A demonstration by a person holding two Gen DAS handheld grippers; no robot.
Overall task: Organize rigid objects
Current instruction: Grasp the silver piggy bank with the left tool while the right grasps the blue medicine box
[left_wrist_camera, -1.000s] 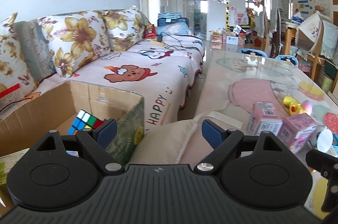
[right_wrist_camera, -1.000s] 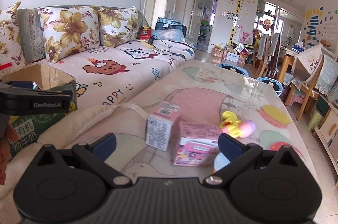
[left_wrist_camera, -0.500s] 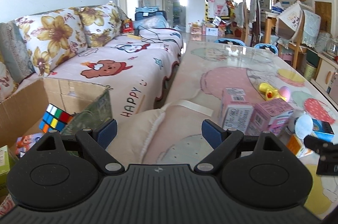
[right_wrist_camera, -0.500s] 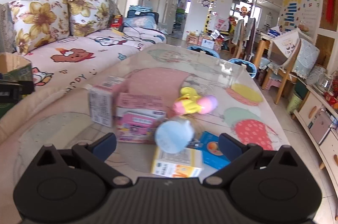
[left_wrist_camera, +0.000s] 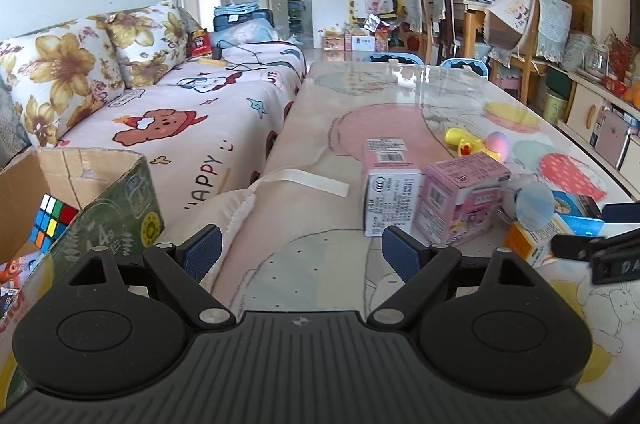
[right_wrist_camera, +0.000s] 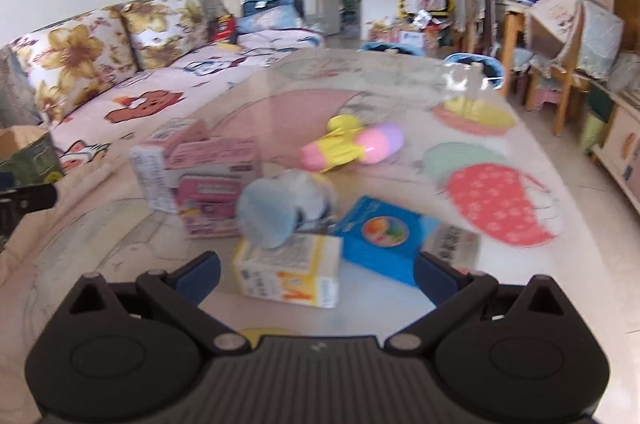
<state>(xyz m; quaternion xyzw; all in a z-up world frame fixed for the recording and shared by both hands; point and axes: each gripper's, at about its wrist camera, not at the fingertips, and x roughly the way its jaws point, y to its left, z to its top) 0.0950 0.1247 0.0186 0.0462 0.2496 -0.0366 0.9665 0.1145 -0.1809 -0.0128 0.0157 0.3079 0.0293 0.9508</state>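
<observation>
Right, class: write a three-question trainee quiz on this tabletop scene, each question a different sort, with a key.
1. True or false: the multicoloured puzzle cube sits in the brown cardboard box.
2. Which lies directly ahead of the right gripper? A) white-and-yellow carton B) yellow plastic duck toy C) flat blue box
3. Fill in: the left gripper is ___.

Key: 1 true; 2 A; 3 open.
</observation>
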